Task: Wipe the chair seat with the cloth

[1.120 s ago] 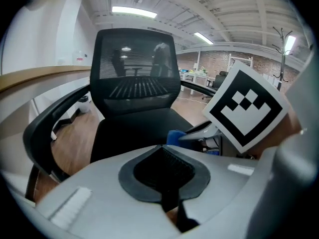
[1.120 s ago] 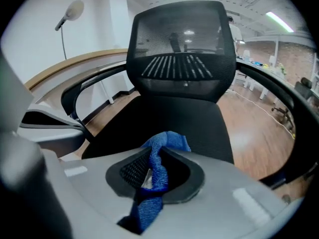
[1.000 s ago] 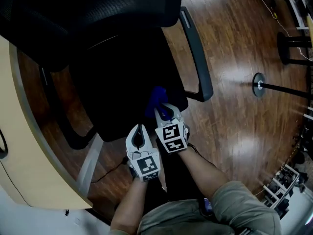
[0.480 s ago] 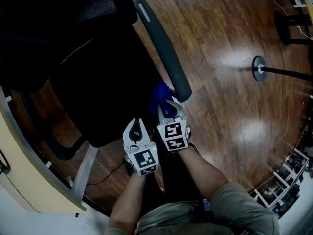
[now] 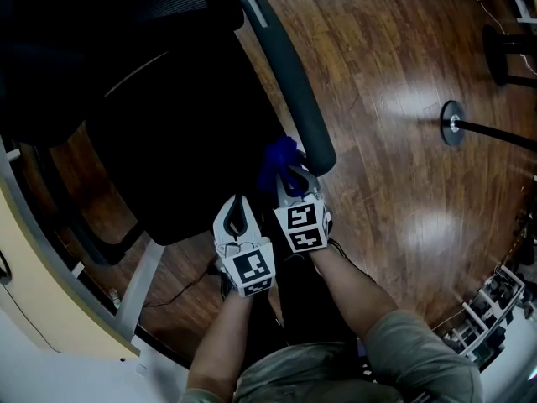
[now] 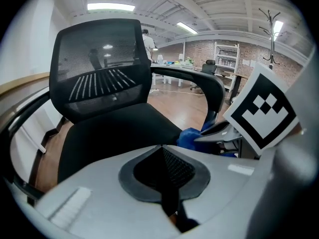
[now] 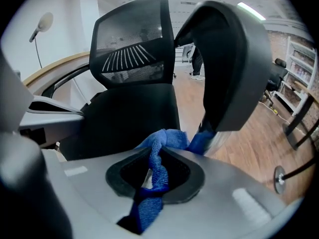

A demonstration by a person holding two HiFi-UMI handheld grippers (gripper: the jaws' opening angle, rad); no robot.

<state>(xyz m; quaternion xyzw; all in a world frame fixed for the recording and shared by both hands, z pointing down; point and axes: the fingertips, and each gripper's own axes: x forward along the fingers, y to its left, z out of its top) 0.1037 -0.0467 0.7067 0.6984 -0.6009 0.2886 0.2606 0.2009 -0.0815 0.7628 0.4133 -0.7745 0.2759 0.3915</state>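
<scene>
Nearest you, your left gripper (image 5: 238, 212) is pressed closed on nothing; just beside it, your right gripper (image 5: 289, 179) pinches the blue cloth (image 5: 277, 158) in narrow jaws. Over the last second both have come down to the near corner of the chair seat (image 5: 185, 141) by the armrest (image 5: 289, 74), so wiping looks about to start. The cloth is nubbly terry, bunched into a twisted rope; the seat is matte black padding; the armrest is smooth, curved plastic; the backrest (image 6: 99, 73) beyond is fine mesh.

Forearms (image 5: 348, 285) side by side, left gripper (image 5: 238, 201) jaws together (nothing between them), right gripper (image 5: 290, 177) clamped on cloth (image 5: 277, 156)
</scene>
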